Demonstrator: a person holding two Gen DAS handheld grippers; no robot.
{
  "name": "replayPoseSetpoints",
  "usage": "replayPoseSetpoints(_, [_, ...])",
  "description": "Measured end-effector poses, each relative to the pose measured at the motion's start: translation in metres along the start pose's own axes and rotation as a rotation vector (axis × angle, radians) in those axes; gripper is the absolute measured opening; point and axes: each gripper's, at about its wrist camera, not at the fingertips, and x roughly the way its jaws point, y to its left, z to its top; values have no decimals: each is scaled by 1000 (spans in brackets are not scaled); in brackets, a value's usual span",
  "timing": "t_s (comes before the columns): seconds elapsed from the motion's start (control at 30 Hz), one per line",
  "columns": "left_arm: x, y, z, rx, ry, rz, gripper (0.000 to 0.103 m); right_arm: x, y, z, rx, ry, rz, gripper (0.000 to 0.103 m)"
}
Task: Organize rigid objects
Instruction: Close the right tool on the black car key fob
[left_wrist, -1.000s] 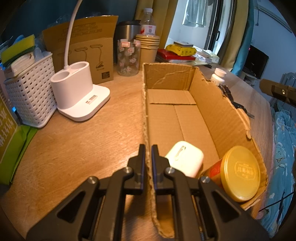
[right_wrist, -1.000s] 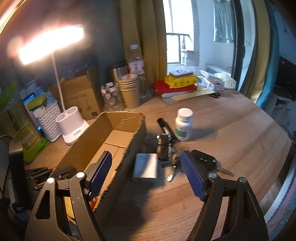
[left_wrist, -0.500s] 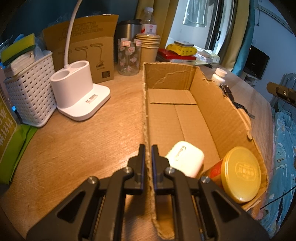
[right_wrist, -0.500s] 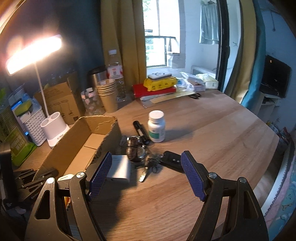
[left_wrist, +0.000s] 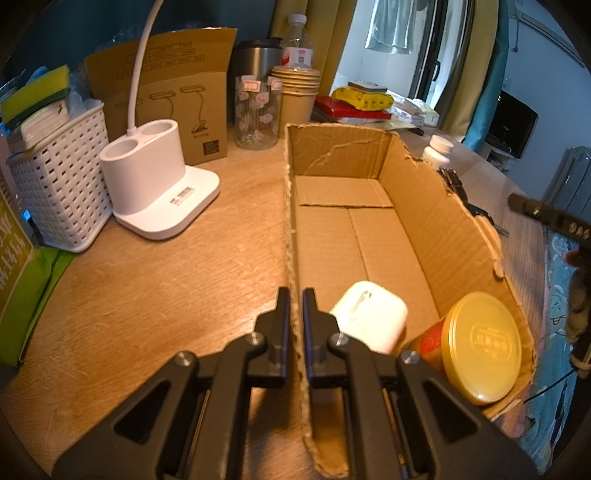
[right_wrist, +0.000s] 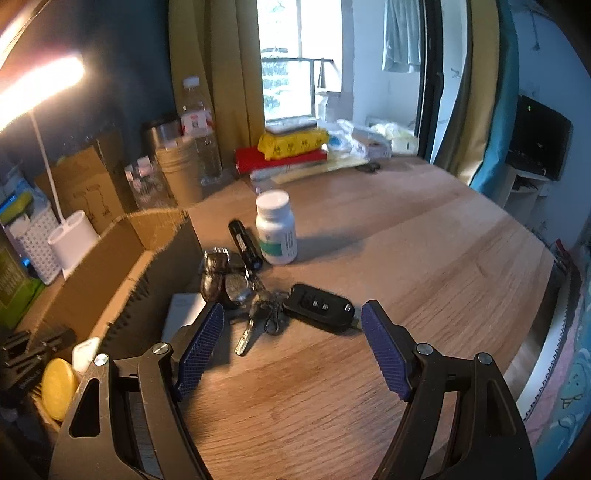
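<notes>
Cardboard box (left_wrist: 369, 229) sits open-topped on the wooden table (left_wrist: 166, 288), left gripper (left_wrist: 294, 306) clamped on its near left wall, pads pinching the cardboard edge. Inside the box, near end: white earbud case (left_wrist: 369, 314) and gold-lidded tin (left_wrist: 480, 347) side by side. Right of the box, on the table: car key fob (right_wrist: 319, 306) with key bunch (right_wrist: 258, 314), wristwatch (right_wrist: 221, 280), black flashlight (right_wrist: 245, 245), white pill bottle (right_wrist: 277, 229). Right gripper (right_wrist: 291, 332) jaws wide apart, nothing between them, hovering just short of the fob. Left of the box: white lamp base (left_wrist: 155, 188).
</notes>
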Motion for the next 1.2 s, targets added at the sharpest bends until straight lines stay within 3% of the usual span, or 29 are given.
replayPoseSetpoints(0.53, [2,0,-1,-6,2,1,7,71,-20,5,-99,74,-93,80])
replayPoseSetpoints(0.87, [2,-1,-2,-7,2,1,7,84,-18,10,-141,111,-55,80])
replayPoseSetpoints(1.0, [3,-1,-2,-7,2,-1,7,86,-14,7,-154,127,-31,69])
replayPoseSetpoints(1.2, [3,-3,-4,-7,2,-2,7,82,-11,3,-168,129,-19,68])
